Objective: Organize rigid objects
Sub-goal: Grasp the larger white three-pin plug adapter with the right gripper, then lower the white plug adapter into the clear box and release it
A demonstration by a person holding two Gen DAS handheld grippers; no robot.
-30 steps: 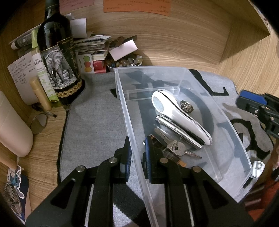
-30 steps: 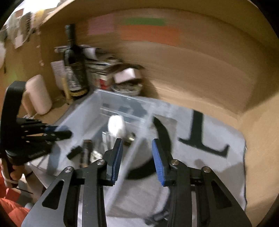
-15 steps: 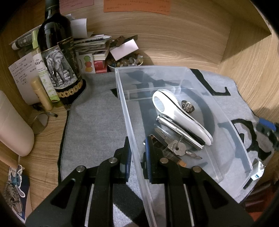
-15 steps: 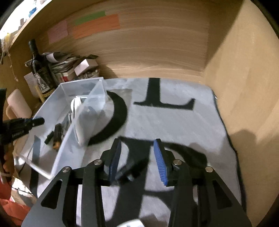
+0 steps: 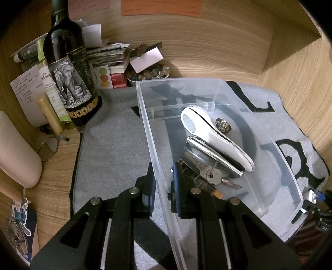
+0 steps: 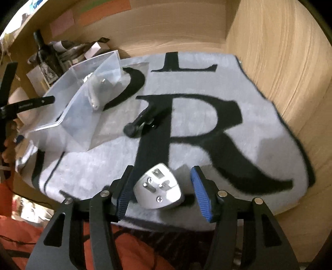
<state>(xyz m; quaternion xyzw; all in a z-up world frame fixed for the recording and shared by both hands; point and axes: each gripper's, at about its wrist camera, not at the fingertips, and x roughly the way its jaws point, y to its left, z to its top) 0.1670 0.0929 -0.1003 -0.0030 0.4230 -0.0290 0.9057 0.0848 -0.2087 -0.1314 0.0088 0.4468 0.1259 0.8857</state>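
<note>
Left gripper [image 5: 162, 183] clamped on the near wall of the clear bin [image 5: 259, 128]; right gripper [image 6: 160, 194] poised over a white plug adapter [image 6: 159, 188].

The left jaws pinch the bin wall, one finger inside, one outside. The bin, resting on the grey lettered mat [image 6: 207, 133], holds a white handheld device [image 5: 209, 135], a silver pen [image 5: 213, 155] and keys [image 5: 209, 175]. The right jaws stand wide, flanking the adapter without touching it. A black object [image 6: 143, 120] lies on the mat beside the bin.

Dim warm light, blurred fisheye edges

Bottle neck [image 5: 60, 12] — cut off above
</note>
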